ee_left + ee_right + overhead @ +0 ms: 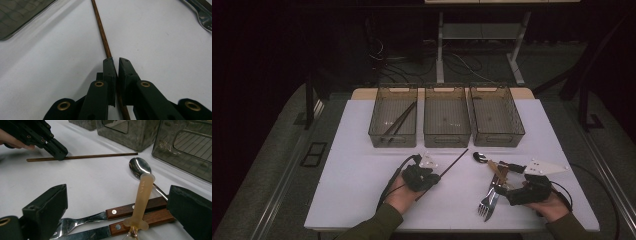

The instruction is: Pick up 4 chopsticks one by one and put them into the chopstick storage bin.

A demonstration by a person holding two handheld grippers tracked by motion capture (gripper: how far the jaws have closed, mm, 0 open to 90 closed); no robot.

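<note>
White tabletop under me, my left gripper clamps a single chopstick lying near the left bin, where I judge it goes next; my right gripper gapes, grasping nothing.

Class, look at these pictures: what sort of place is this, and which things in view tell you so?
Probably a lab or test workspace, not a kitchen: a white table on a dark floor with loose cables, three matching bins in a row, and cutlery handled with hand-held grippers.
</note>
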